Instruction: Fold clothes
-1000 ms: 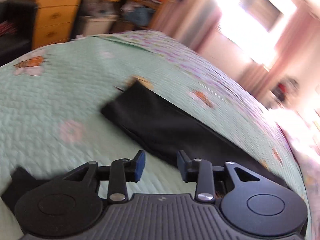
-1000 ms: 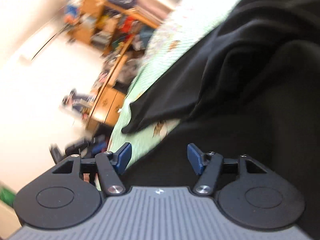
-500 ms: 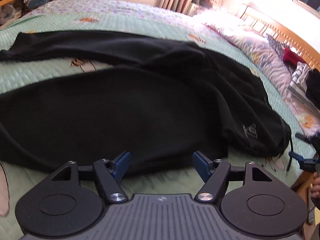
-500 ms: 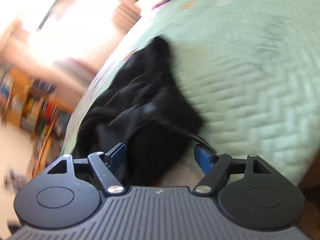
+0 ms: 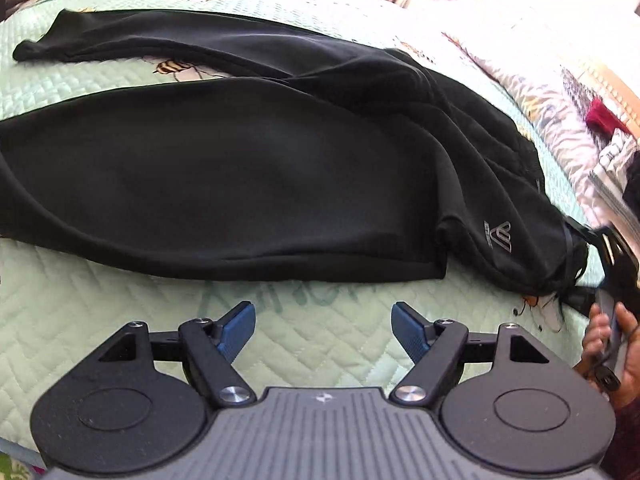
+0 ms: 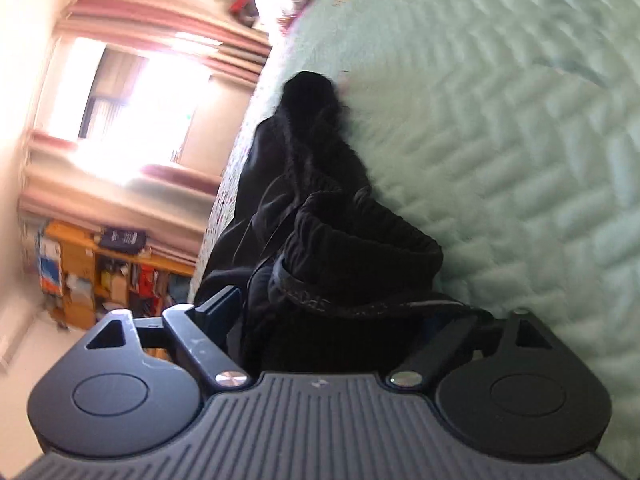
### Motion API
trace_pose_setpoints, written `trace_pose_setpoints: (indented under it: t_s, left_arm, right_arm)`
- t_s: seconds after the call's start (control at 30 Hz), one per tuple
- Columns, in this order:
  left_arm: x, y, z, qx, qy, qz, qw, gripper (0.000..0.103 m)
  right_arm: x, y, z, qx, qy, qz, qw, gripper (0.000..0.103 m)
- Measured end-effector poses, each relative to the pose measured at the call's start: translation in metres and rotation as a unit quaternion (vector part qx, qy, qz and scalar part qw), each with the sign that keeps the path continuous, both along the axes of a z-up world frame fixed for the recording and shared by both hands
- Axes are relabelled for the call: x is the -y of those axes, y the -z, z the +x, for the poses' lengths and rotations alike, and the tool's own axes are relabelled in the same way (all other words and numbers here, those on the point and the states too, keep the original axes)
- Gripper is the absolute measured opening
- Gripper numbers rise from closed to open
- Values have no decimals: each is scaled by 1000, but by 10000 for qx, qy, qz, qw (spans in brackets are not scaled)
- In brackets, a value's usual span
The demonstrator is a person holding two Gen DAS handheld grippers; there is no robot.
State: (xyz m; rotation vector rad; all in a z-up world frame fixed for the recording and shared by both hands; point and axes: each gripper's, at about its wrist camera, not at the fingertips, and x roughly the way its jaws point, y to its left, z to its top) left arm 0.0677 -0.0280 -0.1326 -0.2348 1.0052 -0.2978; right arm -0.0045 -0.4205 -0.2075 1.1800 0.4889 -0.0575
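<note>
Left claw (image 5: 323, 322) hovers low over the bed, jaws opening, nothing between the blue pads (image 5: 236, 326); only bare quilt shows in the gap. Black trousers (image 5: 240, 184) lie spread across the mint-green quilted bedspread (image 5: 80, 320), just beyond the fingertips and not touching them. Legs run off to the left of the left wrist view, the far leg ending in a cuff near the upper left. Waistband end sits at the right, with a small grey logo (image 5: 500, 236) on the cloth.

Right claw (image 6: 340, 312), seen from its own camera, has the bunched elastic waistband (image 6: 360, 256) of the trousers lying between its fingers. Jaws closing. Left finger (image 6: 218, 308) stands clear of the cloth with a gap showing; the right finger is mostly hidden under dark fabric, so contact there cannot be judged. No firm pinch is visible. A drawstring trails out of the waistband toward the right finger.

A person's hand (image 5: 608, 344) shows at the right edge of the left wrist view, wrapped round the right claw's handle.

Background, blurred: bright window with pink curtains (image 6: 132, 92), cluttered wooden shelving (image 6: 104, 268).
</note>
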Motion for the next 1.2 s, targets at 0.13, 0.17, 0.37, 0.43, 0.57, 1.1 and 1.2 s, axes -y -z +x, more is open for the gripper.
trace_pose_setpoints:
  t_s: [0.13,0.17,0.37,0.43,0.57,1.1,1.2]
  left_arm:
    - [5,-2,0,-45,17,114,9999,77]
    - [5,-3,0,-60,-4,132,9999,77]
    - [11,-22,0,93,171,59,9998,83]
    - [13,-23,-2,152,290,95,9994,84]
    - [1,-19,-3,125,68,140,9998,84]
    - [-203,-24,7,649,-3103,407,9476,88]
    - [-188,-13,36,404,-2899,1221,9484,88]
  right_arm:
    - [17,-8,-17,91,-38,-422,9991,39]
    - [21,-17,-18,170,-11,-620,9979,28]
    - [68,-111,-18,625,344,-1823,9807,27]
    - [87,-105,-5,329,373,-2027,9780,28]
    - [119,-36,31,-925,183,-2190,9712,41]
    - [32,-61,-87,-527,951,-2783,9543,50]
    - [-6,-87,-57,-167,557,-3156,9471,52]
